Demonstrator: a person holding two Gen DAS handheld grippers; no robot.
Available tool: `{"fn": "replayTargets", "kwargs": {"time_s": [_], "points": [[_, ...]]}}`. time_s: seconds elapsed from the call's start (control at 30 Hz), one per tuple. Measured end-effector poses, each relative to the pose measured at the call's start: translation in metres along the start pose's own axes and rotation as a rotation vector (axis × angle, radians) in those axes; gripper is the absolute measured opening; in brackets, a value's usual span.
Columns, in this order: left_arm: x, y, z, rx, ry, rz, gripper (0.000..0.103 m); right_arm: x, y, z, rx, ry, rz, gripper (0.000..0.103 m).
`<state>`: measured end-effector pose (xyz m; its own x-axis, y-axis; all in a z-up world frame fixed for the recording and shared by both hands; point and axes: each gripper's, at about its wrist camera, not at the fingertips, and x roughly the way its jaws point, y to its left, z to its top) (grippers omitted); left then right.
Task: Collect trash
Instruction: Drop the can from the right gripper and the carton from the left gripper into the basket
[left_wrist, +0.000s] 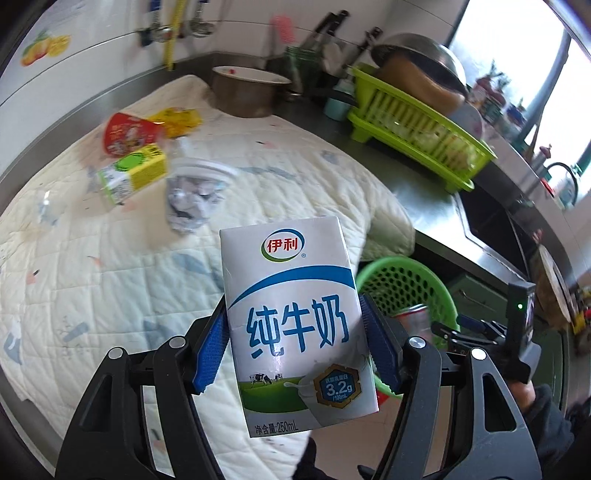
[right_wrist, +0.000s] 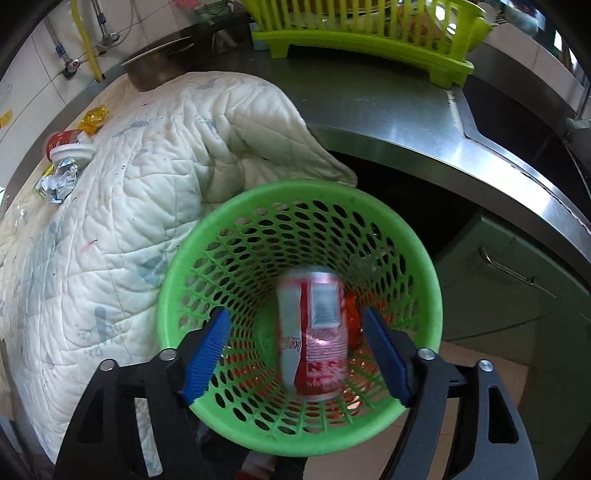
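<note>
My left gripper (left_wrist: 291, 332) is shut on a white and blue milk carton (left_wrist: 291, 314), held upright above the quilted cloth (left_wrist: 92, 277). Farther back on the cloth lie a red packet (left_wrist: 125, 133), a yellow wrapper (left_wrist: 177, 120), a yellow-green carton (left_wrist: 133, 173) and crumpled foil (left_wrist: 192, 206). The green mesh basket (right_wrist: 177, 288) stands below the counter edge, with my right gripper (right_wrist: 295, 321) open right above it. A blurred red and white can (right_wrist: 314, 332) is in the basket's mouth between the blue pads (right_wrist: 207, 350), touching neither.
A brown pot (left_wrist: 247, 92) stands at the back of the cloth. A lime dish rack (left_wrist: 417, 125) full of dishes sits on the steel counter (right_wrist: 388, 107), with the sink (right_wrist: 517, 125) to its right. Green cabinet doors (right_wrist: 517, 295) are beside the basket.
</note>
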<state>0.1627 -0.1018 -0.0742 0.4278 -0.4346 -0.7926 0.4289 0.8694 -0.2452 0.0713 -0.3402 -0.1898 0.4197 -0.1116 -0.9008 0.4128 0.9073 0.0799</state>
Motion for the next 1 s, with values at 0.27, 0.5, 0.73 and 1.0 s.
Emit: {"fn": "replayTargets", "kwargs": {"time_s": [0.27,0.5,0.73,1.0], "points": [[0.032,-0.06,-0.002,0.097,0.067,-0.082,0.066,-0.043,-0.02,-0.017,0.065,-0.083,0.051,0.078],[0.072,-0.11,-0.006,0.156,0.143,-0.141,0.067,-0.082,-0.036,-0.035,0.096,-0.143,0.061,0.081],[0.102,-0.144,-0.009,0.188,0.204,-0.214,0.068,-0.111,-0.057,-0.051,0.155,-0.196,0.059,0.081],[0.104,-0.165,-0.013,0.222,0.206,-0.246,0.081,-0.124,-0.068,-0.055,0.169,-0.222,0.058,0.081]]}}
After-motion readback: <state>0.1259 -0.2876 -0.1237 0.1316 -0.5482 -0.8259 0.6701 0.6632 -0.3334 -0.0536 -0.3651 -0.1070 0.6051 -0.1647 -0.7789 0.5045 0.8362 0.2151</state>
